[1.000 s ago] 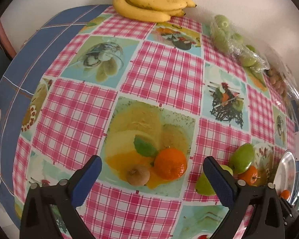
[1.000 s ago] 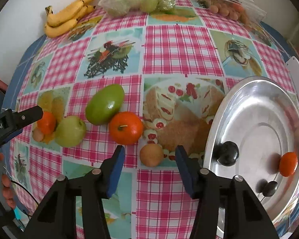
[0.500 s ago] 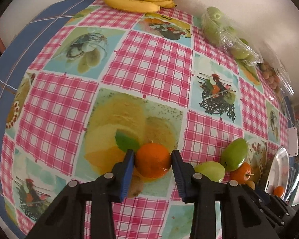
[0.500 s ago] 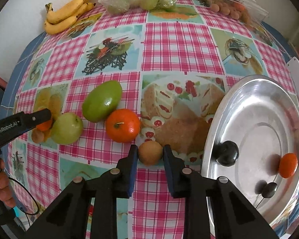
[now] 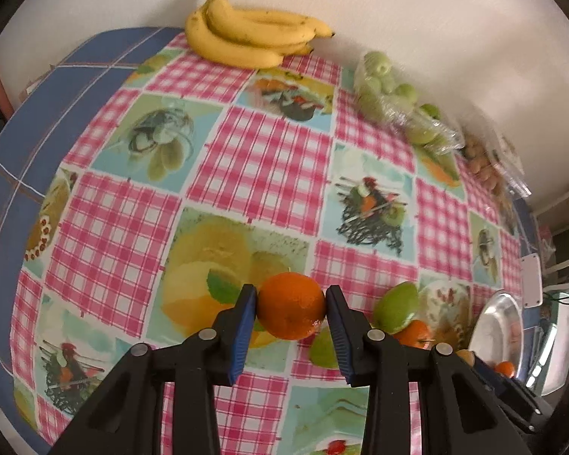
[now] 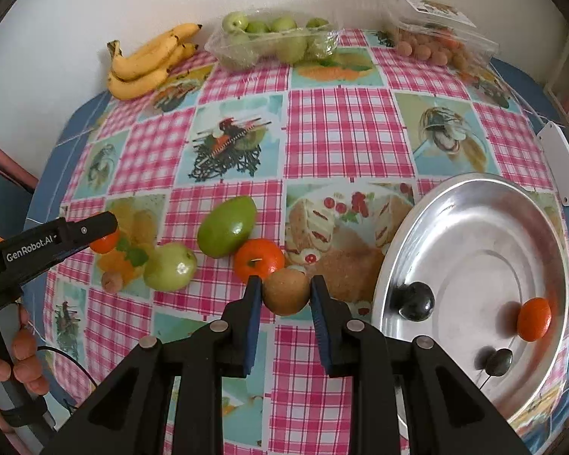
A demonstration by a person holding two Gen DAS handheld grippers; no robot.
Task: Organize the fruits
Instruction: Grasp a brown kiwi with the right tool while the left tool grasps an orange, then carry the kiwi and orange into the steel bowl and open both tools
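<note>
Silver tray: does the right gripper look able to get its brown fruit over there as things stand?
Probably yes. The right gripper is shut on the brown fruit, and the silver tray lies just to its right with nothing between. A dark plum sits near the tray's near rim, but bare metal remains.

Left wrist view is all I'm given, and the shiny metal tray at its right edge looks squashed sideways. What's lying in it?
Observer: Three fruits lie apart in the round silver metal tray: a round black fruit, a small orange mandarin and a small dark oval fruit.
Operator: And the other tongs, are they carrying anything?
Observer: Yes. The right tongs are shut on a round brown fruit, just left of the tray's rim in the right wrist view.
</note>
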